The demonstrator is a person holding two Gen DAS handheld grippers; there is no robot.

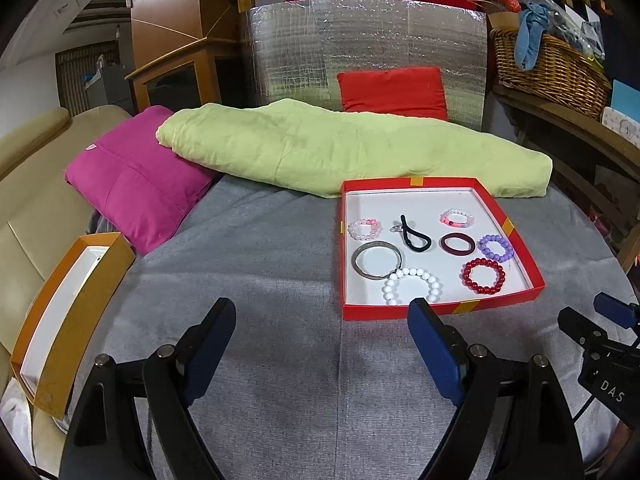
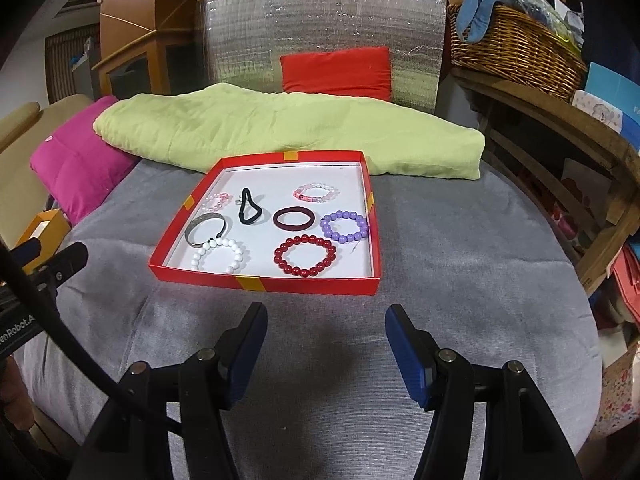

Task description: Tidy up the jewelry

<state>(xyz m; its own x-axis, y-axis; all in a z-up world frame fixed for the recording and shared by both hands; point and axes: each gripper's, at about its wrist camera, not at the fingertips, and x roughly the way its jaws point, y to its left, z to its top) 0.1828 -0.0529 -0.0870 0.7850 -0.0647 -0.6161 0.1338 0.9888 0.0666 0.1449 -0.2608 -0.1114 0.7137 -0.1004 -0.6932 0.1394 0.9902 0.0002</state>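
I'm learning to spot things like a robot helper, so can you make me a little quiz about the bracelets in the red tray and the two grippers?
1. True or false: the red cardboard tray lies on the grey cloth-covered table.
2. Which bracelet lies nearest the tray's front edge, beside the white bead bracelet? A) purple bead bracelet B) red bead bracelet C) dark maroon plain bangle
3. Fill in: the left hand-held gripper and the right hand-held gripper are both ____ and hold nothing.

Key: 1 true; 2 B; 3 open.
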